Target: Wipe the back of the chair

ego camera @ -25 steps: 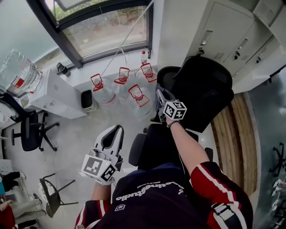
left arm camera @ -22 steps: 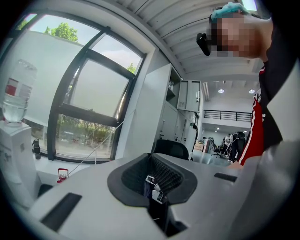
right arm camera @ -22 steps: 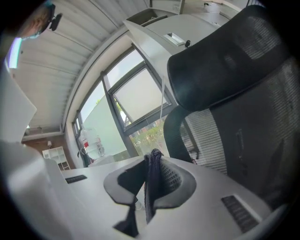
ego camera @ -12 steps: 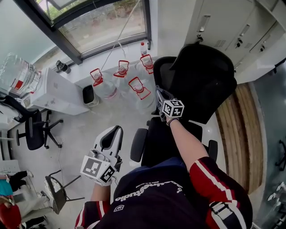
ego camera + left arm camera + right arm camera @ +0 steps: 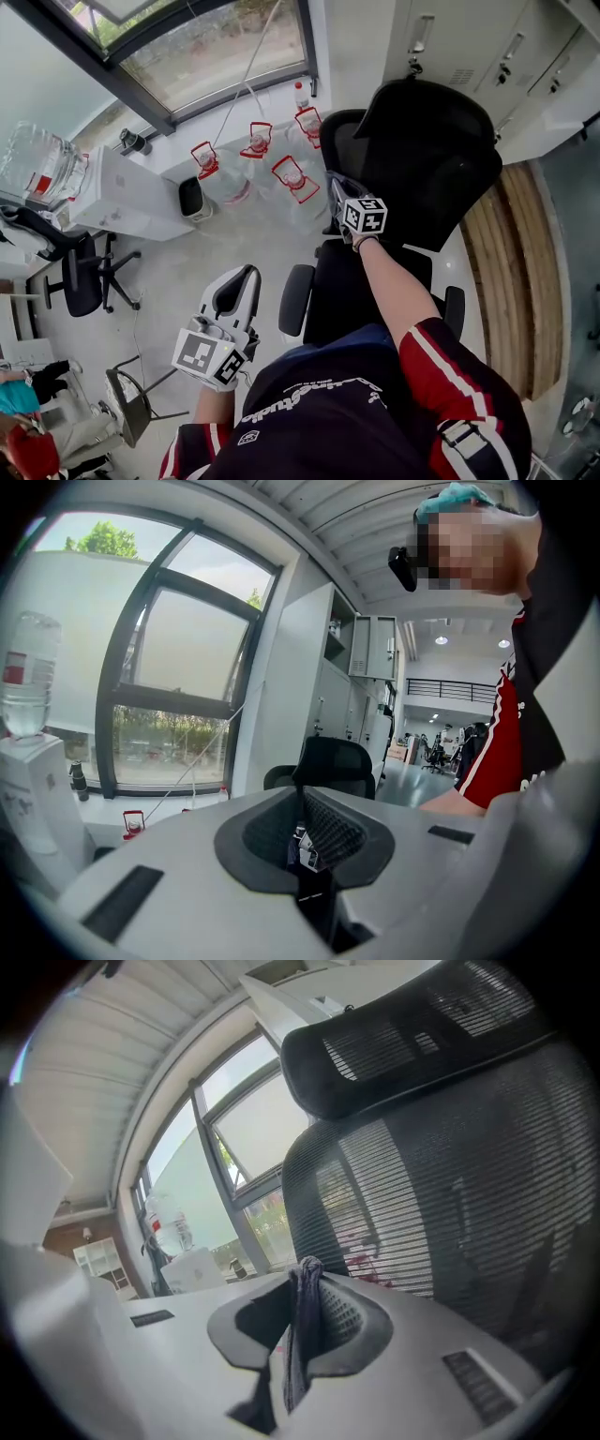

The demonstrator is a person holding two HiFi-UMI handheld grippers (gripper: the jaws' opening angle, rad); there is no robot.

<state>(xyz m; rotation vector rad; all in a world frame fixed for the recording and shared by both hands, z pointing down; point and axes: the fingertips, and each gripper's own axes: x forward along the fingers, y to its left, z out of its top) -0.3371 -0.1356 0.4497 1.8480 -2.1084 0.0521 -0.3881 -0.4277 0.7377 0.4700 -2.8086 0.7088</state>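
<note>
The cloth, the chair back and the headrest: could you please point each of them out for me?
cloth (image 5: 300,1312): right gripper view, on its bunched upper fold.
chair back (image 5: 441,1213): right gripper view, on the middle of its mesh.
headrest (image 5: 412,1040): right gripper view, on its mesh front.

We are facing a black mesh office chair (image 5: 427,178) that is standing upright, its seat toward us. Its backrest (image 5: 450,1204) is rising close ahead in see-through striped mesh, with a curved headrest (image 5: 375,1054) topping it. A thin dark grey cloth (image 5: 300,1335) is hanging bunched between the right gripper's (image 5: 304,1274) fingers, near the mesh.
</note>
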